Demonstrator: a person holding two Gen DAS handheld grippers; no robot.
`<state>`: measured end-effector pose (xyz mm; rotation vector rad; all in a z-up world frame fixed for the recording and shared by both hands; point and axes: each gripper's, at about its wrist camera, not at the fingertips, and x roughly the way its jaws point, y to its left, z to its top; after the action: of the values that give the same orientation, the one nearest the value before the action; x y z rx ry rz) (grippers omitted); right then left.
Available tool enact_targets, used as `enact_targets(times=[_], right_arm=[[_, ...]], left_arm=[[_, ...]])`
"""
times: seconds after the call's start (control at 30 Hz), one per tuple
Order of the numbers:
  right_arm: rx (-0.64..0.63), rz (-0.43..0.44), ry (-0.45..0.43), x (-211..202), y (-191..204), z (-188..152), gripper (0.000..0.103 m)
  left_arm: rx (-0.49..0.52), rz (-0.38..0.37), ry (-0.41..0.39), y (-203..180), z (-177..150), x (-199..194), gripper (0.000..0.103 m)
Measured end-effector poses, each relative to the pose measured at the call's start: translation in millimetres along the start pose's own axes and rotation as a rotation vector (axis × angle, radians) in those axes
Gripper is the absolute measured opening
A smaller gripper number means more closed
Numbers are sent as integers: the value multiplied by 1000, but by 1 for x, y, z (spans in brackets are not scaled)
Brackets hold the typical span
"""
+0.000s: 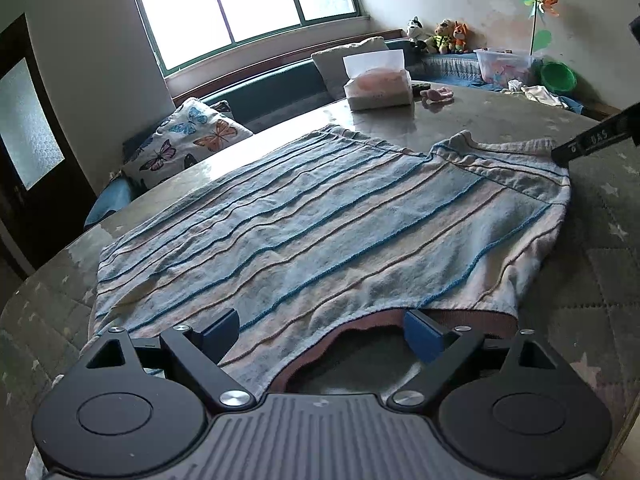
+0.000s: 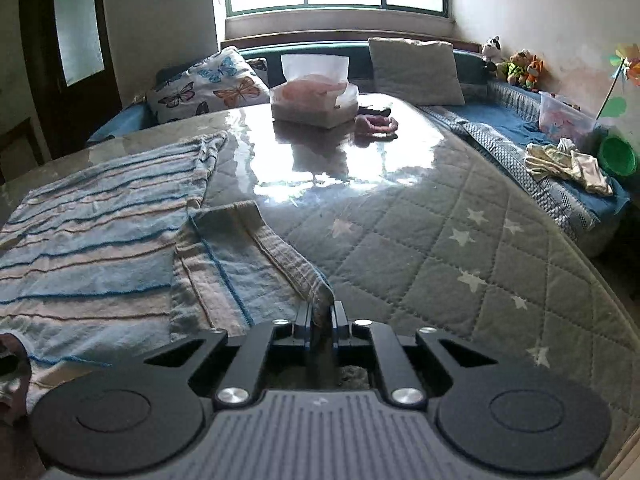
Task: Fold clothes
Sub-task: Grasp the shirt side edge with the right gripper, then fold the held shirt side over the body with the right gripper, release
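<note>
A blue, white and pink striped sweater (image 1: pixel 304 224) lies flat on the quilted, glass-topped table (image 1: pixel 600 264). My left gripper (image 1: pixel 320 332) is open at the near edge, one blue finger on either side of the brown-rimmed neck opening, gripping nothing. In the right wrist view the sweater's sleeve (image 2: pixel 240 256) lies folded across the body (image 2: pixel 92 216). My right gripper (image 2: pixel 320 314) is shut on the ribbed cuff of that sleeve, low over the table (image 2: pixel 440 240). From the left wrist view the right gripper (image 1: pixel 562 156) shows as a black bar at the sweater's far right corner.
A tissue box (image 1: pixel 378 84) (image 2: pixel 314 100) and a small pink object (image 1: pixel 438 94) (image 2: pixel 376 124) sit at the table's far side. Behind are a cushioned bench with pillows (image 2: pixel 208 80), a clear plastic bin (image 2: pixel 564 118), a green bowl (image 2: pixel 618 158) and loose clothes (image 2: pixel 568 164).
</note>
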<state>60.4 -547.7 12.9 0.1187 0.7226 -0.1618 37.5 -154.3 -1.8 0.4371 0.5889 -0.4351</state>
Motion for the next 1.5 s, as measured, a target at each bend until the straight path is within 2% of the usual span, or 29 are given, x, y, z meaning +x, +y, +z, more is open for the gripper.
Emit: enact_targets(times=[0.13,0.23,0.47,0.73,0.9,0.97,1.1,1.23,1.37,1.4,1.5], right_arm=[[3,46,-22,-13,7,8,5],[5,115,-41,-26,16,15,5],[-58,275,-76,-49,64,28,5],[-130,362,-11,-34,107,17,6],[-175,413,33,-23,133,9,17],[-179,409,29,-21,132,11,20],[-186,359,19,-14,123,17,37],[-203,312,60,5,119,12,41],[-217,298,83,16,120,3,47],[-222,299,80,15,121,3,51],[-235,299,74,13,124,5,53]], left_arm=[[-11,4,-1,3,-1,-2,91],[-23,10,-1,7,-3,-3,91],[-59,37,1,20,-12,-13,91],[-128,108,-1,49,-26,-31,93],[-201,198,3,81,-41,-47,93],[-247,241,12,98,-49,-54,93],[-364,342,45,135,-70,-66,93],[-491,418,91,168,-96,-75,91],[-634,431,136,200,-120,-83,80],[-661,426,144,206,-124,-83,78],[-713,408,158,217,-132,-82,70]])
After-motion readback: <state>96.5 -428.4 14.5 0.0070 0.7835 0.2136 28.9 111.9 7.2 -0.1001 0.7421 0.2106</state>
